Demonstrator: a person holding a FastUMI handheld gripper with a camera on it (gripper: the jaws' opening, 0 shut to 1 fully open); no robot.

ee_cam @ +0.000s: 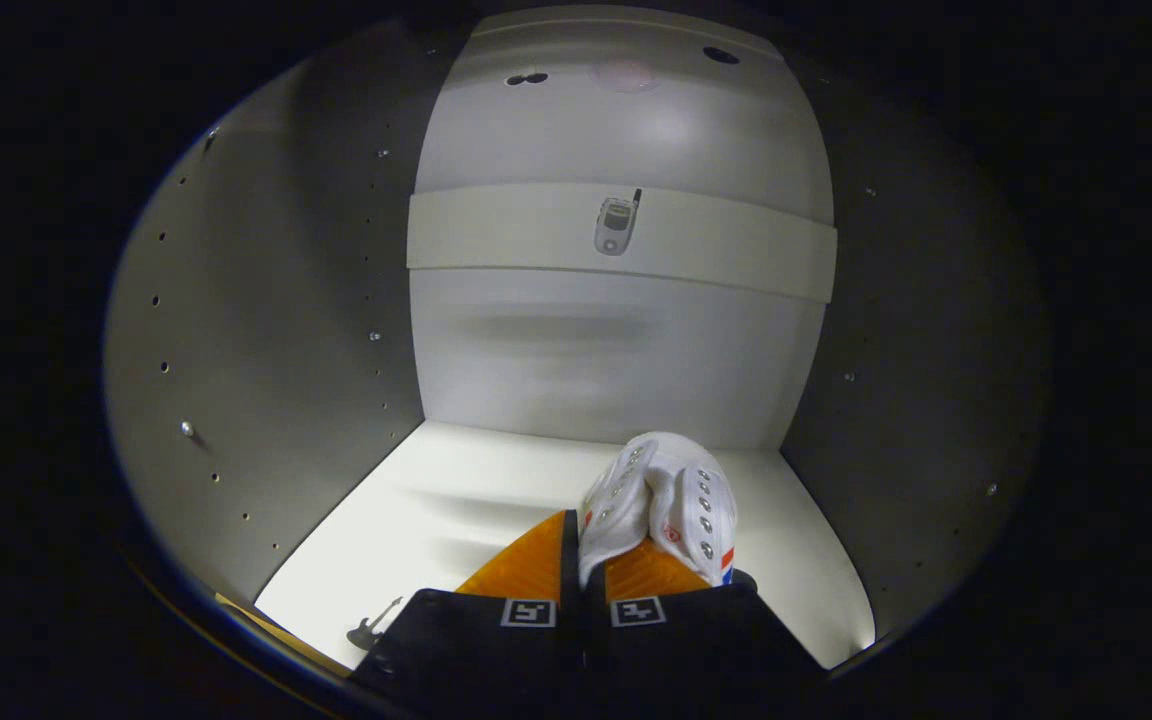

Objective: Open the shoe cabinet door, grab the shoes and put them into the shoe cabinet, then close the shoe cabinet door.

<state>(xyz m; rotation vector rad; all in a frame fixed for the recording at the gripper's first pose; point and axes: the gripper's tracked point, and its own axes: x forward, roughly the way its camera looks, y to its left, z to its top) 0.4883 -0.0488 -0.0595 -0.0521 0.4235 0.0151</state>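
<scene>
Low in the middle of the frame, the gripper (591, 560) is clamped on white shoes (661, 495) over the shoe cabinet (456, 500) floor. Higher up, centre frame, a phone-shaped sticker (616, 224) sits on the shelf edge (496, 230).

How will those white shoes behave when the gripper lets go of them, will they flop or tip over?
The white shoes look soft: their uppers bunch together where the gripper pinches them, so probably floppy. They seem light, hanging from that pinch alone. Released over the cabinet floor, they may well slump sideways.
</scene>
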